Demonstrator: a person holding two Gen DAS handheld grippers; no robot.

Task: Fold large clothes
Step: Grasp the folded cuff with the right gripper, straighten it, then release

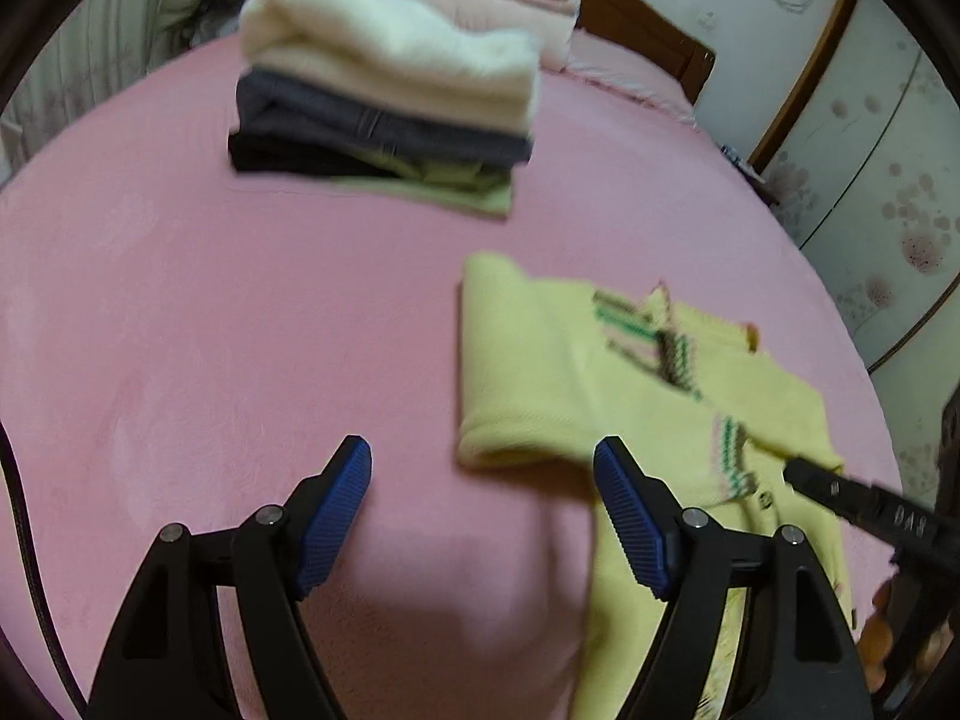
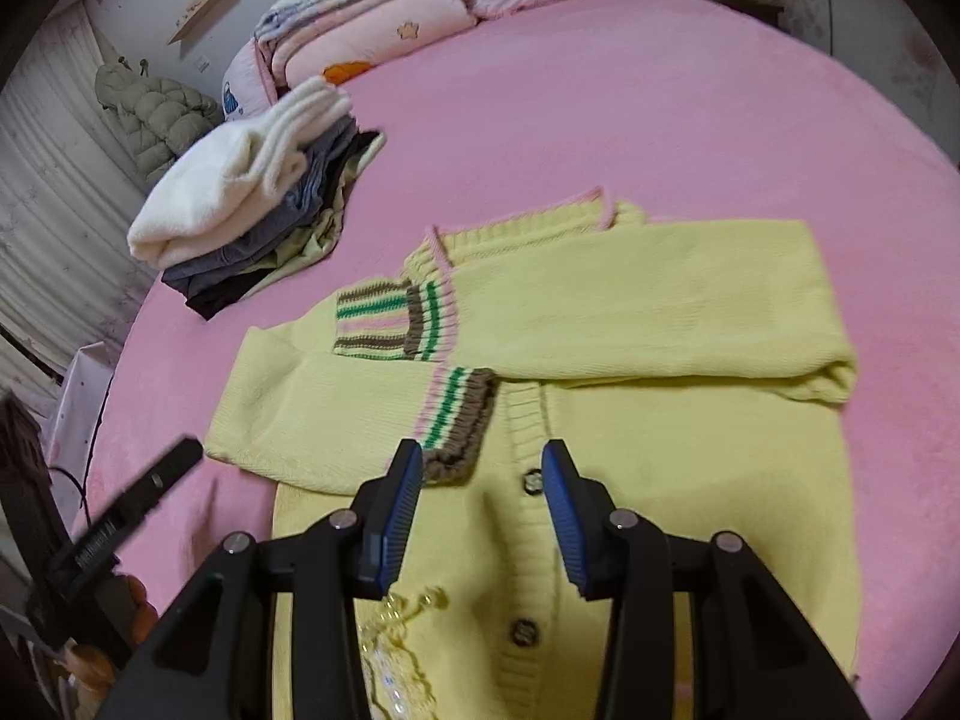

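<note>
One yellow cardigan [image 2: 630, 324] with two striped cuffs [image 2: 459, 423] and two visible buttons [image 2: 531, 483]; one stack of folded clothes [image 2: 240, 210], about four garments; one pink bedspread [image 2: 600, 120]; one pile of folded quilts [image 2: 366, 12]; two grippers [image 2: 483, 510].

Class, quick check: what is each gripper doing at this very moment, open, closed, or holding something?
Left gripper: open, nothing between its jaws, over the pink bedspread.
Right gripper: open, holding nothing, above the yellow cardigan.

yellow cardigan [image 2: 630, 312], sleeves folded, on bed
</note>
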